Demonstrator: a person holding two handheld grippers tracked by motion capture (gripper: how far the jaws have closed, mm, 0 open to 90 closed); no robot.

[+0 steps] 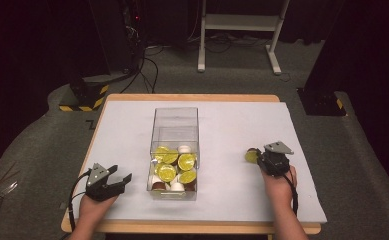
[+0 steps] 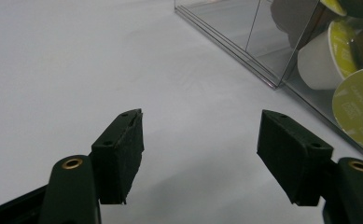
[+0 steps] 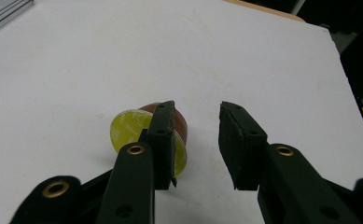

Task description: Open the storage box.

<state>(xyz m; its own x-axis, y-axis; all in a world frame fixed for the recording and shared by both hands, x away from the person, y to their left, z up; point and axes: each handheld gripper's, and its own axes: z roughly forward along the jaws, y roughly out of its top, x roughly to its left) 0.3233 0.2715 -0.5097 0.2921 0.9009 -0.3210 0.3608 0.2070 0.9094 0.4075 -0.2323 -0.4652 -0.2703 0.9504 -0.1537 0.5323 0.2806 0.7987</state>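
Right of the clear box (image 1: 175, 131), the right gripper (image 3: 195, 122), jaws apart, should shift left to straddle the capsule (image 3: 128, 128); left gripper (image 2: 200, 140) gapes, idle

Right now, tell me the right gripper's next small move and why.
Probably shift the right gripper sideways toward the brown coffee capsule until the open jaws straddle it. The capsule lies on its side on the white table cover, outside the gap, partly behind one jaw, so closing now would likely miss it.

Clear glossy plastic box (image 1: 176, 125); matt white sheet (image 1: 232, 125) over the wooden counter (image 1: 192, 98); capsule (image 3: 142, 135) with smooth yellow foil lid.
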